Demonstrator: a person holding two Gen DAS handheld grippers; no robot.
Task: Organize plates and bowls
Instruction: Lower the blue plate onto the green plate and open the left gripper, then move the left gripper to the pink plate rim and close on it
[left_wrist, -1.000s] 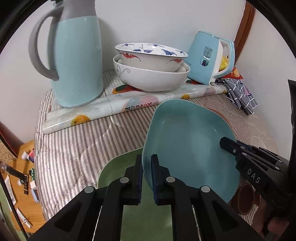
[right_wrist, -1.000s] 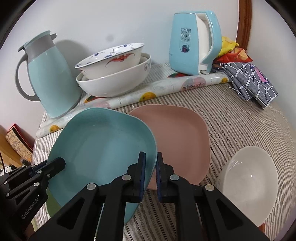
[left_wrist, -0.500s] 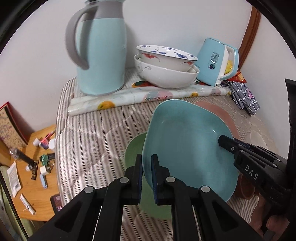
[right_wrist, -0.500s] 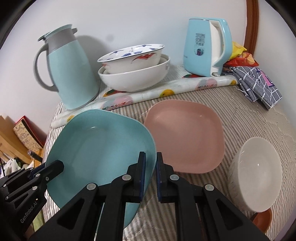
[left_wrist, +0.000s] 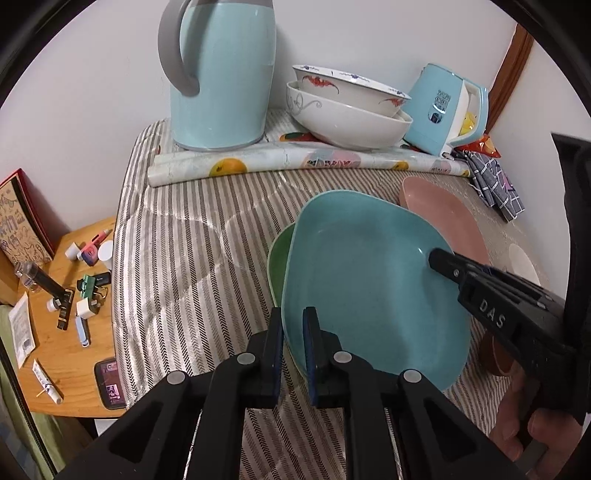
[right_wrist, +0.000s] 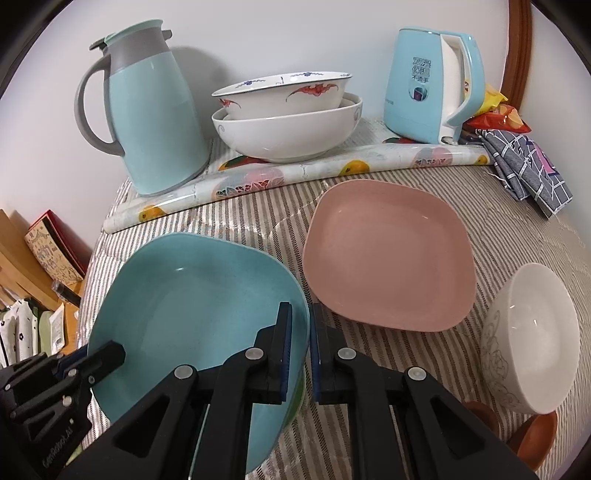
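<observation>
A light blue squarish plate is held by both grippers on opposite rims. My left gripper is shut on its near-left rim; my right gripper is shut on its right rim. Each gripper shows in the other's view: the right gripper, the left gripper. The blue plate lies over a green plate, which is mostly hidden; I cannot tell whether they touch. A pink plate lies flat on the striped cloth to the right. A white bowl stands tilted at the far right.
Two stacked patterned bowls sit at the back between a blue thermos jug and a blue kettle, behind a rolled mat. A small brown bowl lies under the white bowl. A low wooden table with clutter stands off the left edge.
Both grippers have carried the blue plate left and a little down, away from the pink plate and over the green plate. Both grips are unchanged.
</observation>
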